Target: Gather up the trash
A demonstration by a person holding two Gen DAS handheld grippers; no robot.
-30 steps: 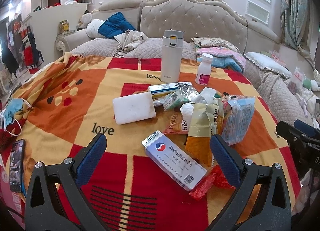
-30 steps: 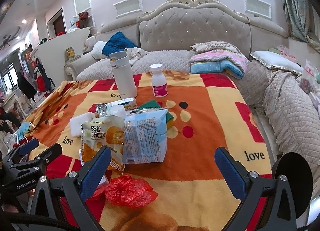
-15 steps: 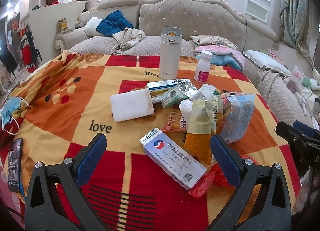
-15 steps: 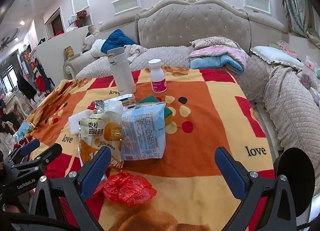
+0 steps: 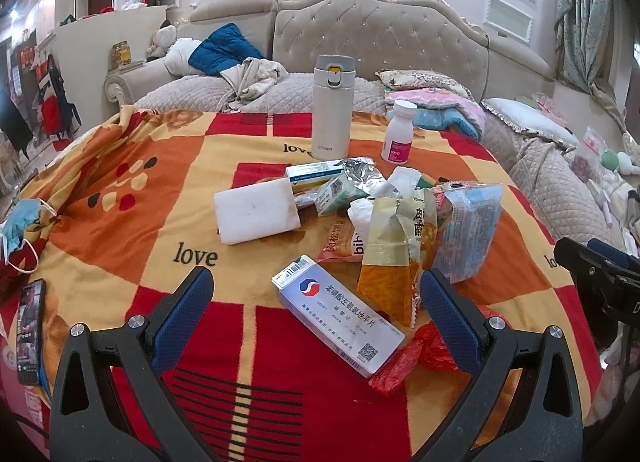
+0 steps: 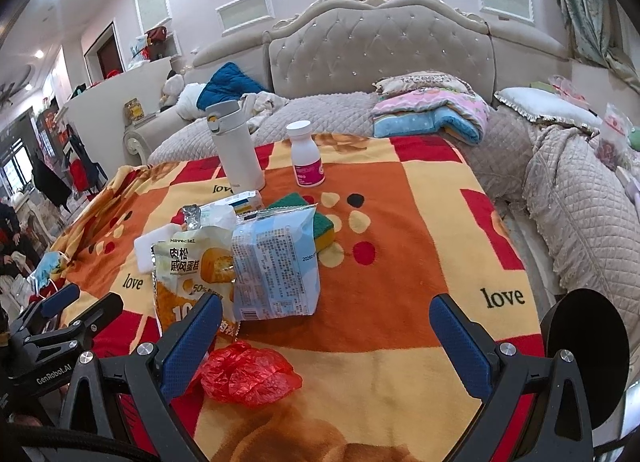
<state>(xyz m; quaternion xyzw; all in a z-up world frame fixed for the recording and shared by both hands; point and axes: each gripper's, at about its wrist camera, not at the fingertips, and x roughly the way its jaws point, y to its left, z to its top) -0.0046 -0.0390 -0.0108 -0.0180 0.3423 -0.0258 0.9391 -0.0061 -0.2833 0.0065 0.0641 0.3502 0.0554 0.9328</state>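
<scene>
Trash lies heaped on a patterned blanket point(image 5: 132, 221). A white medicine box point(image 5: 340, 314) lies between my open left gripper's point(image 5: 316, 302) fingers. Beyond it are a yellow snack wrapper point(image 5: 396, 258), a pale blue packet point(image 5: 470, 229), crumpled tissue point(image 5: 400, 185) and a foil wrapper point(image 5: 356, 169). A red plastic bag point(image 5: 420, 354) lies at the near right. My right gripper point(image 6: 328, 322) is open and empty, with the red bag point(image 6: 248, 374) by its left finger and the blue packet point(image 6: 276, 262) and yellow wrapper point(image 6: 188, 266) ahead of it.
A white flask point(image 5: 332, 109) and a pill bottle point(image 5: 398, 133) stand at the back. A white foam block point(image 5: 256, 213), a green-yellow sponge point(image 6: 316, 221), a face mask point(image 5: 20, 225) and a phone point(image 5: 30, 326) also lie about. A quilted sofa point(image 6: 580, 201) borders the back and right.
Both cameras have moved slightly closer to the pile and lower. Nothing on the blanket has moved, and both grippers stay open.
</scene>
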